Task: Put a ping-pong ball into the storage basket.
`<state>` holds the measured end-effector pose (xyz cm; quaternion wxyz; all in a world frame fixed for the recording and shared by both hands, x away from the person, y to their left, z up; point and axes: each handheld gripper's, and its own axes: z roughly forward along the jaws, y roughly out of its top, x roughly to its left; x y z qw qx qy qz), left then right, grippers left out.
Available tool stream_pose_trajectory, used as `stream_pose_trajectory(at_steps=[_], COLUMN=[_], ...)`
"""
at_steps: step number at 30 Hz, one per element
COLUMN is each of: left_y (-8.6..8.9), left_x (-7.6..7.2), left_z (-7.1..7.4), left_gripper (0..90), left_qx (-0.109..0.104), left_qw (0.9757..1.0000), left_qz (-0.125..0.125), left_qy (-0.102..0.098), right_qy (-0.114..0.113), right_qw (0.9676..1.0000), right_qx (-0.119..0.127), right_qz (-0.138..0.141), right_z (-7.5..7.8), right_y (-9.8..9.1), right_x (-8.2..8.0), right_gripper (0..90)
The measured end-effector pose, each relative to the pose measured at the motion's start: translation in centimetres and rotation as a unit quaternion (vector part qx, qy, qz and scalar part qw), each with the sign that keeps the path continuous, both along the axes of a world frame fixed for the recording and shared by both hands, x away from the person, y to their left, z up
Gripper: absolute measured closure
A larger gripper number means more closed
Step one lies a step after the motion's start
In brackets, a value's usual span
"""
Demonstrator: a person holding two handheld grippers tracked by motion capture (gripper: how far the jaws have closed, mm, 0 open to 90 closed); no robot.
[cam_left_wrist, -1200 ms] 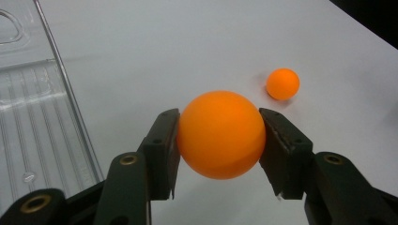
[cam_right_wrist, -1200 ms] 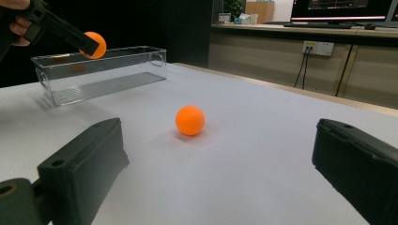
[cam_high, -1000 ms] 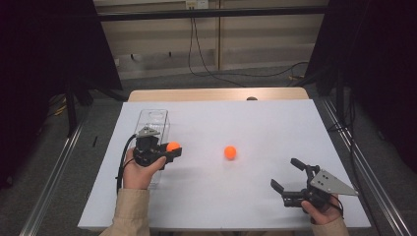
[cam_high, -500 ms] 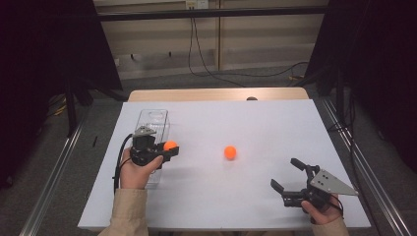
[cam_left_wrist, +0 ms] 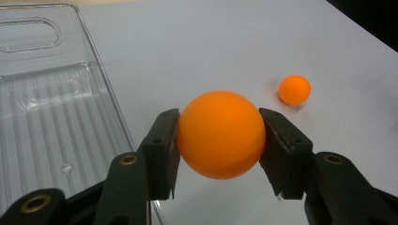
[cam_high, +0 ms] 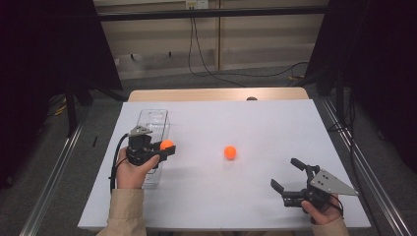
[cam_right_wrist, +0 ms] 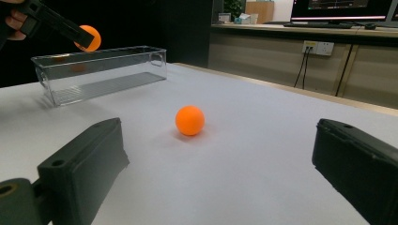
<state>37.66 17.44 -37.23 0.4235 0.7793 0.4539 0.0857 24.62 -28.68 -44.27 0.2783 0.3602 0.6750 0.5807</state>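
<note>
My left gripper point(cam_high: 167, 149) is shut on an orange ball point(cam_left_wrist: 220, 134), its two black pads pressing the ball's sides. It hangs in the air just right of a clear plastic bin point(cam_high: 153, 124) point(cam_left_wrist: 51, 122) point(cam_right_wrist: 101, 70) at the table's left; the held ball point(cam_high: 166, 144) point(cam_right_wrist: 89, 37) is above the bin's right rim. A second orange ball point(cam_high: 229, 152) point(cam_left_wrist: 294, 89) point(cam_right_wrist: 190, 120) lies on the white table in the middle. My right gripper point(cam_high: 288, 174) point(cam_right_wrist: 216, 178) stands open near the front right, jaws wide apart, pointing toward that ball, well short of it.
The white table point(cam_high: 255, 123) has a wooden strip along its far edge. Metal rails run along the floor on both sides. Cables lie on the floor beyond the table. The clear bin holds nothing that I can see.
My left gripper with the orange ball has drifted slightly back and left toward the bin. The right gripper and the loose ball have stayed put.
</note>
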Motion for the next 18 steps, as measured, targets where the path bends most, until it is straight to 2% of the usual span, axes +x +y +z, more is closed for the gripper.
stream_pose_trajectory(at_steps=[18], left_y=[1.01], left_x=[0.06], left_z=[0.11], left_gripper=[50.9], left_qx=[0.005], left_qw=[0.9999], left_qz=[0.012], left_qy=[-0.005], right_qy=[-0.001], right_qw=[1.0], right_qx=[0.0], right_qz=[0.0], right_z=[0.02], right_y=[-0.01], right_x=[-0.02], right_gripper=[2.4])
